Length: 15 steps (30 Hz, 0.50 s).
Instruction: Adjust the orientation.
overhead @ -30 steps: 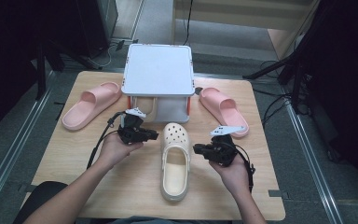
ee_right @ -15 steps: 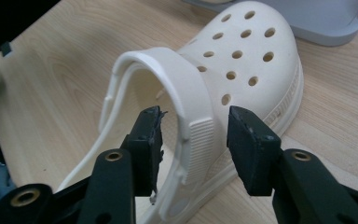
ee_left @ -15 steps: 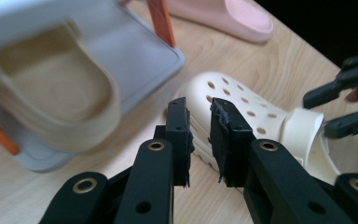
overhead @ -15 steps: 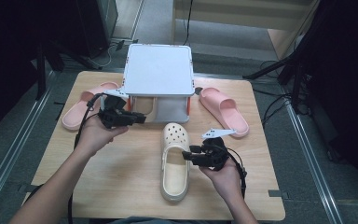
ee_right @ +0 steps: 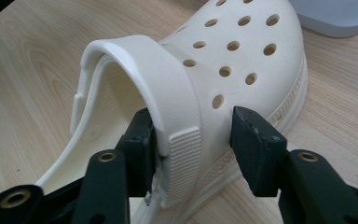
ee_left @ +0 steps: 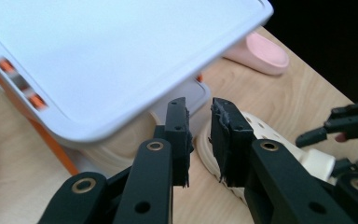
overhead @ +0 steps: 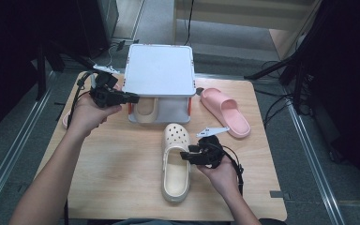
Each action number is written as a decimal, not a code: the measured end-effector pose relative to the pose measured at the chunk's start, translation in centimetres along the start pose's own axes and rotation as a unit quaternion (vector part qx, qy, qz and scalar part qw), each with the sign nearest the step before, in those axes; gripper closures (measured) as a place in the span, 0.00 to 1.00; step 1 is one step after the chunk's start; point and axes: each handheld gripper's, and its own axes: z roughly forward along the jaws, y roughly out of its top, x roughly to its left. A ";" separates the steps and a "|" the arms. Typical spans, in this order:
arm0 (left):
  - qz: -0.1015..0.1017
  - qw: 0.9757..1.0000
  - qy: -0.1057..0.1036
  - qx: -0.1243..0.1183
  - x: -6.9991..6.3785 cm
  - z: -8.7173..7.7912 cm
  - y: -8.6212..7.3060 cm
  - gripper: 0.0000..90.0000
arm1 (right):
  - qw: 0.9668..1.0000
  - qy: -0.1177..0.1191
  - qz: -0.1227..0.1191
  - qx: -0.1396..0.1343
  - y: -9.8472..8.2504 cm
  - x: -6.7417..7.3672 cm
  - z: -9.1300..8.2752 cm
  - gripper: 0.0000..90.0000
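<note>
A cream clog [overhead: 175, 161] lies mid-table, toe toward a white-topped rack [overhead: 159, 70]. My right gripper [overhead: 186, 155] is at its right side; in the right gripper view the jaws straddle the clog [ee_right: 233, 60] side wall at the strap hinge. They have just been opening, and the outer pad stands off the wall. My left gripper [overhead: 132, 98] hangs above the table at the rack's left front corner. Its jaws [ee_left: 198, 112] stand a narrow gap apart with nothing between them. A second cream clog [overhead: 145, 110] sits under the rack.
A pink slide [overhead: 225, 112] lies right of the rack. Another pink slide [overhead: 66, 121] peeks out behind my left hand. The wooden table [overhead: 117, 178] has bare room front left. Dark floor and metal rails surround the table.
My left hand has risen and gone back-left from beside the clog to the rack's corner. The right gripper has shifted slightly left onto the clog's side, and its jaws have widened.
</note>
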 end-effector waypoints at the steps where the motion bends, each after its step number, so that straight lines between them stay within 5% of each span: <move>1: -0.001 1.000 0.001 -0.006 0.2 0.0 0.3 0.85 | 1.000 0.000 0.001 0.001 0.0 0.0 0.0 0.56; 8: 0.007 1.000 0.026 -0.005 1.2 0.6 1.8 0.85 | 1.000 -0.011 -0.004 0.005 -0.1 0.2 0.3 0.53; 15: 0.004 0.998 0.056 0.004 2.2 0.9 1.7 0.87 | 1.000 -0.019 0.002 -0.001 -0.3 0.3 0.3 0.55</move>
